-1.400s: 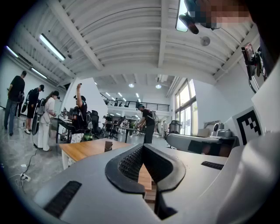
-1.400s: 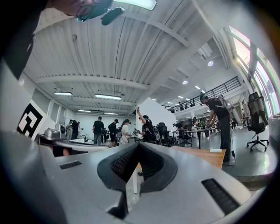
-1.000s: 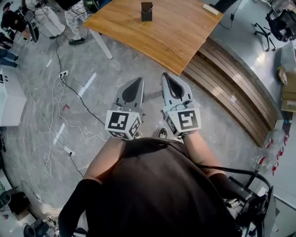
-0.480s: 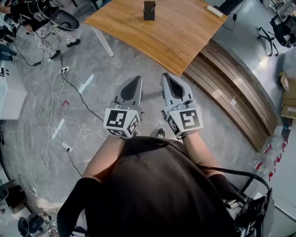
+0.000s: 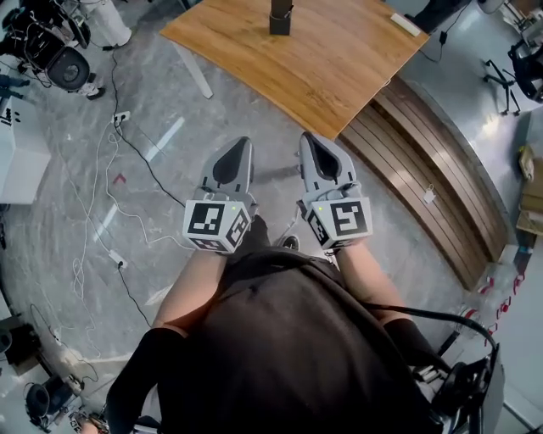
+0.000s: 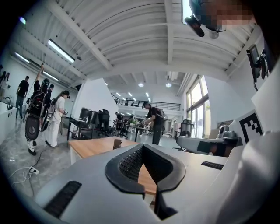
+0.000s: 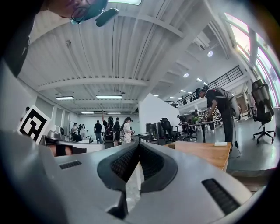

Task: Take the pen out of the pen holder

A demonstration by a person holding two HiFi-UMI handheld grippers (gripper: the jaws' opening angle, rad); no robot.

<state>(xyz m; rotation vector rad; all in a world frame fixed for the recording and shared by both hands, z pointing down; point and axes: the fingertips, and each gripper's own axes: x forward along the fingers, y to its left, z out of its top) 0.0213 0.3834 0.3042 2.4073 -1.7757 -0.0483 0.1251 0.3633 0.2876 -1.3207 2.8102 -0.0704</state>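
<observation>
**A:** Status of both tools?

**B:** The left hand-held gripper (image 5: pixel 240 144) and right hand-held gripper (image 5: pixel 307 138) are side by side over the floor (image 5: pixel 153 169). Each has its jaws pressed together with nothing between them.

**A:** And the pen holder (image 5: pixel 280 20)?

**B:** It is at twelve o'clock, upright on the wooden worktop (image 5: pixel 339 59), well apart from both. The pen is too small to make out.

Head view looks steeply down — both gripper views face forward, all sharing the far table (image 5: pixel 322 59)
</observation>
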